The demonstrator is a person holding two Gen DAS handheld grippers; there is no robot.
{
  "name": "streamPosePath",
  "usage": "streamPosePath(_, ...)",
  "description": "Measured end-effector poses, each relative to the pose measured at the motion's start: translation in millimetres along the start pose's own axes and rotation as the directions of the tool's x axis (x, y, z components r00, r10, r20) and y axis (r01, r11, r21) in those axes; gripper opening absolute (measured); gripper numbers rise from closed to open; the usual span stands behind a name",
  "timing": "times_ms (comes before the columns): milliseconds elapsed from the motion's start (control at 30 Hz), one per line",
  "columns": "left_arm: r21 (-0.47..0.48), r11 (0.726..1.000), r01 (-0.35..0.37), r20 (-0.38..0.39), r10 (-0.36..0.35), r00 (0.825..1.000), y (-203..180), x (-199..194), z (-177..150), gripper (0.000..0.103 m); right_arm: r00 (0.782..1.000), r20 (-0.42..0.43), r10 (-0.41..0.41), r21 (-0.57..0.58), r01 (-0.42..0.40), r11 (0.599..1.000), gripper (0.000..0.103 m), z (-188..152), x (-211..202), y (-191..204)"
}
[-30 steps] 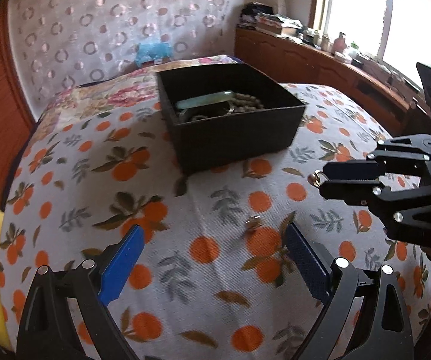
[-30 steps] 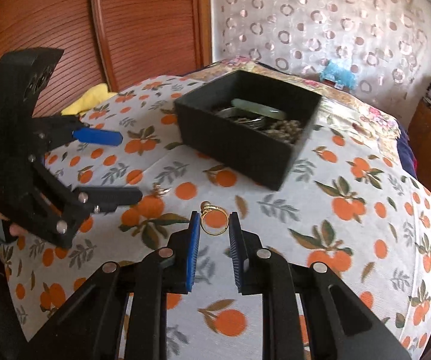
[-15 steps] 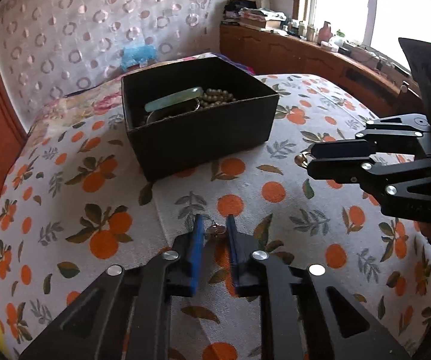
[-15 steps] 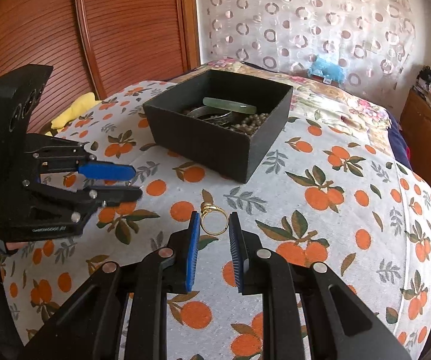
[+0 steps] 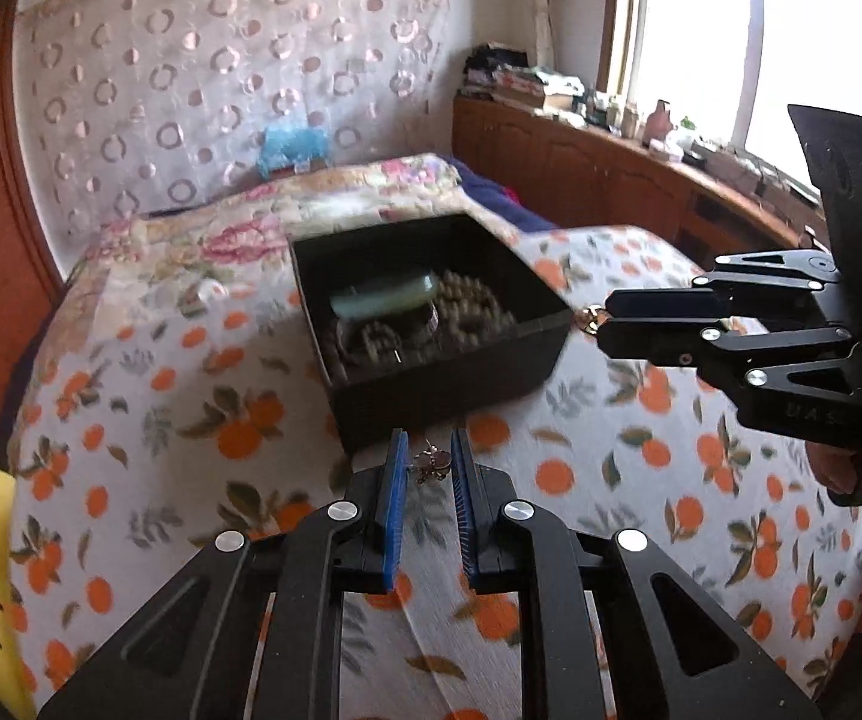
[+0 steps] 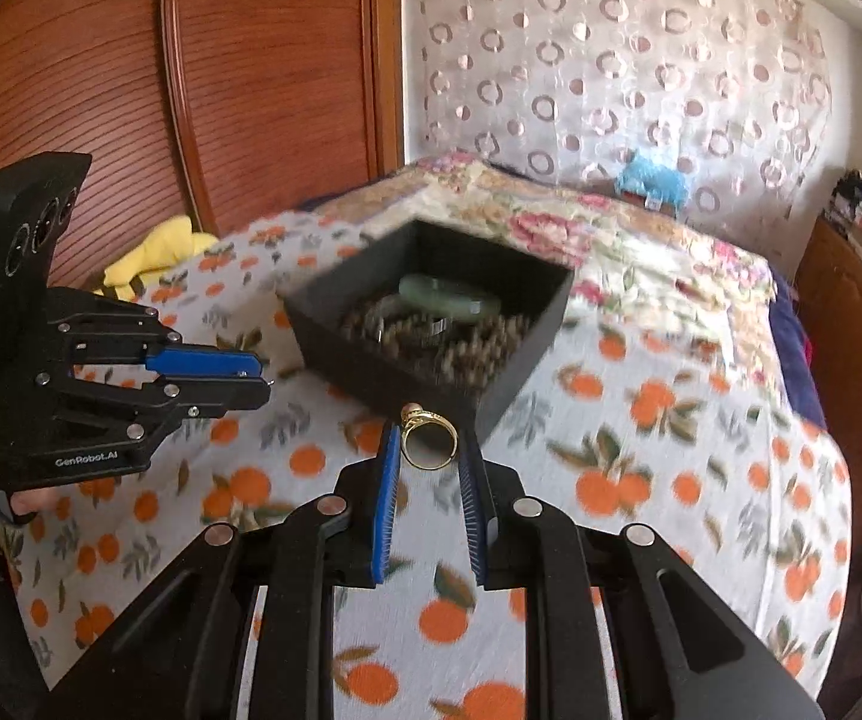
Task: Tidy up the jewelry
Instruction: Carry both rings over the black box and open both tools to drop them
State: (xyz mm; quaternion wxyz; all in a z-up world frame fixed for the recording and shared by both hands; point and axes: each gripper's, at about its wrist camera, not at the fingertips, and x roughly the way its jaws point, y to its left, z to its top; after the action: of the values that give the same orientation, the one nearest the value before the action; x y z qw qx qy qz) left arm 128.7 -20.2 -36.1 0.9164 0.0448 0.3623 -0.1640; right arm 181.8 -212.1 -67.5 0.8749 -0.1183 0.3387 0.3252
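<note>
A black open box [image 5: 448, 384] [image 6: 395, 378] stands on the orange-print bedspread and holds a green bangle [image 5: 383, 295] [image 6: 448, 299] and bead strings. My left gripper [image 5: 428, 459] is shut on a small earring [image 5: 431, 463] and holds it in the air before the box's near wall. My right gripper [image 6: 429, 447] is shut on a gold ring [image 6: 428, 441], held just short of the box's near corner. The right gripper also shows at the right of the left wrist view [image 5: 601, 321], its tips by the box's right corner.
The bedspread [image 5: 610, 468] covers the bed. A yellow cloth [image 6: 155, 249] lies at the bed's left edge by the wooden wall. A wooden cabinet with clutter [image 5: 610, 162] runs under the window on the right. A blue toy [image 5: 293, 147] sits at the bed's far end.
The left gripper closed on the earring on the bedspread and lifted it toward the box. The right gripper carried the ring up and closer to the box.
</note>
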Motion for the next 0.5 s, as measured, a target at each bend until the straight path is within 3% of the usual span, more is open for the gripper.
streamPosePath(200, -0.017, 1.000, -0.018, 0.045, 0.019, 0.999, 14.2, -2.4, 22.3, 0.014, 0.999, 0.033, 0.009, 0.006, -0.009, 1.000, 0.022, 27.1, 9.6, -7.7)
streamPosePath(500, -0.022, 0.999, -0.035, 0.055, 0.036, 0.998, 26.8, 7.6, 36.3, 0.014, 0.999, 0.038, 0.029, 0.057, -0.031, 0.998, 0.023, 38.9, 27.7, -18.6)
